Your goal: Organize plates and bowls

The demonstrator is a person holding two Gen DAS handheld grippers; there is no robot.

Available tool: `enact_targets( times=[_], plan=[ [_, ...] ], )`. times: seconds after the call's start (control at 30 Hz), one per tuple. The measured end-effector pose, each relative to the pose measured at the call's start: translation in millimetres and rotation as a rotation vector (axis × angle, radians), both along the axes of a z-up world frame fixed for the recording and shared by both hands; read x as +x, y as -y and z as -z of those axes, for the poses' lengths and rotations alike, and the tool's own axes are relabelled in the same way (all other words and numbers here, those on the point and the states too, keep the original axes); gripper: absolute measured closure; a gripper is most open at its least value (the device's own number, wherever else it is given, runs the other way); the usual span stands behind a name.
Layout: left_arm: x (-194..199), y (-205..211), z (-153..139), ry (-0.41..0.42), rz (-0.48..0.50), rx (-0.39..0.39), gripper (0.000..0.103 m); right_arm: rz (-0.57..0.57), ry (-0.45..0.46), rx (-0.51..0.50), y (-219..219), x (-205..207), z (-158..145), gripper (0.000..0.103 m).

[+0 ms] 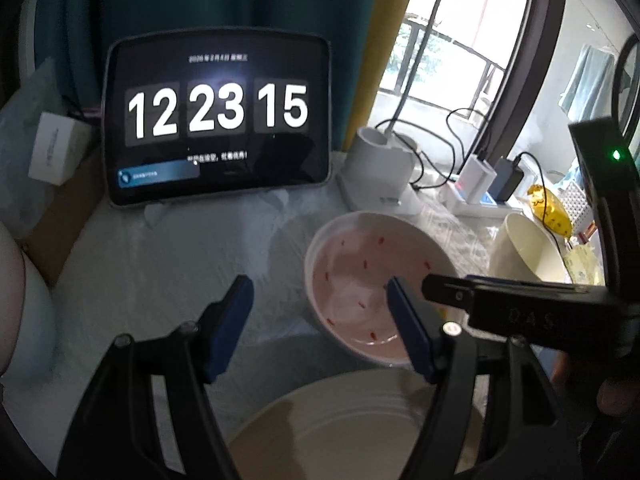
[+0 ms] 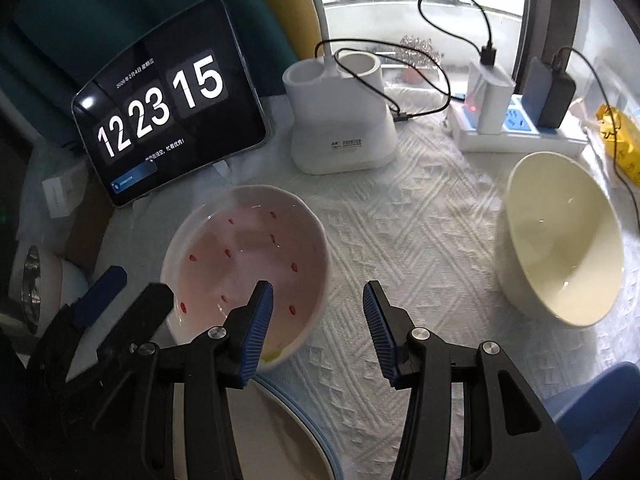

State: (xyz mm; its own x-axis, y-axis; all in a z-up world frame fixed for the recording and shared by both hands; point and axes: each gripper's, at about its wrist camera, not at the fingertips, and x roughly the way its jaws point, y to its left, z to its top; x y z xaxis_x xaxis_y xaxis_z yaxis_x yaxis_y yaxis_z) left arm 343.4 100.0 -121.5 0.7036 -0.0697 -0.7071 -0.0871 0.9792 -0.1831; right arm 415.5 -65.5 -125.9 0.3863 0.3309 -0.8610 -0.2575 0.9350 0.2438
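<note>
A tablet (image 2: 168,100) showing the clock digits 12 23 15 leans at the back left of the table, on a white textured tablecloth (image 2: 420,240). In front of it sits a white bowl with a pink inside dotted with red marks (image 2: 248,264).

The left gripper (image 1: 320,312) hovers with its jaws apart and nothing between them; its right blue pad (image 1: 408,332) lies over the near side of the pink bowl (image 1: 380,276), and whether it touches the rim I cannot tell. Below the gripper lies a cream plate (image 1: 360,420), close to the pink bowl.

The right gripper (image 2: 318,316) also stands open and empty, its left pad (image 2: 260,320) over the bowl's near right rim and its right pad over bare cloth.

Behind stands a white lamp base (image 2: 340,120) with a cable plugged in, then a power strip (image 2: 520,132) holding chargers. Farthest right, a cream bowl (image 2: 560,240) stands alone on the cloth, well apart from the pink bowl, with a yellow bag (image 2: 618,136) behind it.
</note>
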Motion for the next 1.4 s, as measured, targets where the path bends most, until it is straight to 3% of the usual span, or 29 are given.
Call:
enact_targets(
  times=[0.1, 0.33, 0.47, 0.63, 0.9, 1.07, 1.4],
  plan=[
    [4.9, -1.2, 7.1, -0.040, 0.006, -0.024, 0.044, 0.011, -0.013, -0.003, -2.1, 4.2, 5.5, 0.059],
    [9.6, 4.6, 15.3, -0.073, 0.024, -0.029, 0.061, 0.007, -0.037, -0.024, -7.7, 9.9, 20.3, 0.081],
    [12.0, 8.3, 18.3, -0.077, 0.033, -0.025, 0.066, -0.002, -0.040, -0.020, -13.0, 10.7, 25.3, 0.087],
    [11.8, 11.8, 17.7, -0.049, 0.033, 0.008, 0.071, -0.001, -0.034, -0.016, -13.4, 12.2, 26.3, 0.087],
    [12.0, 13.4, 17.8, -0.035, 0.031, 0.028, 0.071, -0.004, -0.014, -0.015, -12.9, 7.8, 26.0, 0.086],
    [5.8, 18.9, 10.9, 0.015, 0.034, 0.076, 0.071, -0.001, 0.014, -0.011, -10.8, 3.2, 18.2, 0.086],
    [-6.5, 22.6, -6.2, 0.073, 0.061, 0.055, 0.071, 0.002, 0.051, 0.007, 2.1, -4.3, -3.1, 0.086]
  ],
)
